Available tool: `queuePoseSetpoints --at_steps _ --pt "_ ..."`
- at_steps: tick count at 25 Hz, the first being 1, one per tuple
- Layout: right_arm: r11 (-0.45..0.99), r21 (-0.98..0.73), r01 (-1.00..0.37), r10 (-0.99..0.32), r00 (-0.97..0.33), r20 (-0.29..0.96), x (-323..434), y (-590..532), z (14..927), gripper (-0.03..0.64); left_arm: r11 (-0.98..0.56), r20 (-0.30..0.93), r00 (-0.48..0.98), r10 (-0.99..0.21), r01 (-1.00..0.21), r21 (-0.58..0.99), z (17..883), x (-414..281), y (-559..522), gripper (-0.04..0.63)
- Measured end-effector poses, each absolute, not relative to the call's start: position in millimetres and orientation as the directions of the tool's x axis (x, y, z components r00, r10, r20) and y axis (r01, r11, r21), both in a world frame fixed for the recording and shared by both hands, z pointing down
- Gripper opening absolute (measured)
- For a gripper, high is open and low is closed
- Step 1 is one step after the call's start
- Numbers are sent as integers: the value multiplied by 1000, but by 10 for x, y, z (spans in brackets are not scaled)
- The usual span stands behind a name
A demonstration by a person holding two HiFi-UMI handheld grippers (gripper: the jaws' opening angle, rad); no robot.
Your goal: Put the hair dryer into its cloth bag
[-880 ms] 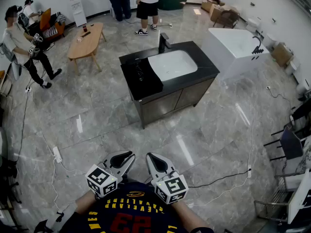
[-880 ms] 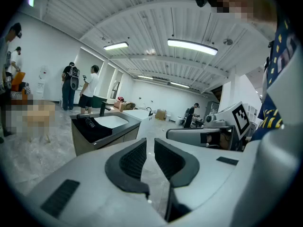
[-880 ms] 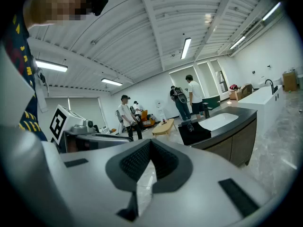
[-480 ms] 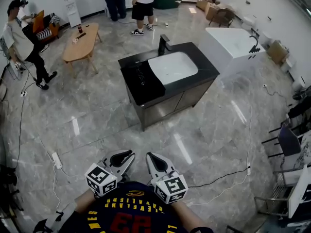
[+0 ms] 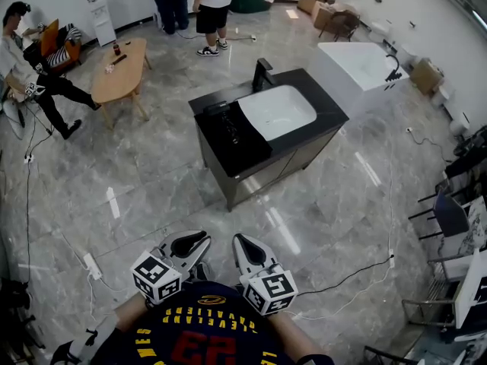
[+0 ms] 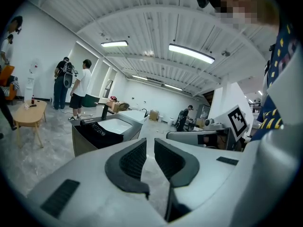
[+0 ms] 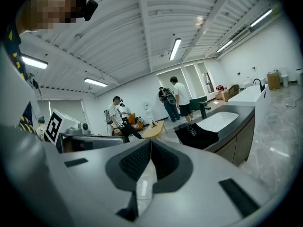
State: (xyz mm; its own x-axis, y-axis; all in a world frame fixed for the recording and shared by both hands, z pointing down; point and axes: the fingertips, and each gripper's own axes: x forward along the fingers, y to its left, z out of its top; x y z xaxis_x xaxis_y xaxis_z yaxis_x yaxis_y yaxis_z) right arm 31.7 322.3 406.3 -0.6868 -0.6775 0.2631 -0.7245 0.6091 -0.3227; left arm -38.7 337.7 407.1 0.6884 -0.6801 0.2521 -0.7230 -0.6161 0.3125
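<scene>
Standing well back from the counter (image 5: 329, 111), with both grippers tucked near the chest, apparently just carried along, since nothing is within reach. Left gripper (image 5: 199, 242) slack: jaws slightly apart, nothing between. Right gripper (image 5: 238, 242) clenched on nothing, pads meeting. Black bag (image 5: 240, 143) spread flat beside the sink (image 5: 278, 111), probably laid ready for loading. Dark shape (image 5: 215, 107) at its far edge, likely the dryer, though too small to confirm.
</scene>
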Motion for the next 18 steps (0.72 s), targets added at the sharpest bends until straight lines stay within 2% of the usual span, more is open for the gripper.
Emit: queuePoseSetpoints --at_steps 7,13,18 --pt "597 -319 -736 -664 -677 318 -85 3039 4146 8 -587 251 680 -688 -726 357 4188 -901 3168 52" --pt "591 -332 -735 -640 -678 362 -201 2747 4307 8 -590 262 693 -671 -714 377 4320 -933 2909 52" --pt "614 -357 -704 -606 -710 358 -210 2298 4428 8 -533 292 643 -709 -758 376 4449 -1007 2498 52"
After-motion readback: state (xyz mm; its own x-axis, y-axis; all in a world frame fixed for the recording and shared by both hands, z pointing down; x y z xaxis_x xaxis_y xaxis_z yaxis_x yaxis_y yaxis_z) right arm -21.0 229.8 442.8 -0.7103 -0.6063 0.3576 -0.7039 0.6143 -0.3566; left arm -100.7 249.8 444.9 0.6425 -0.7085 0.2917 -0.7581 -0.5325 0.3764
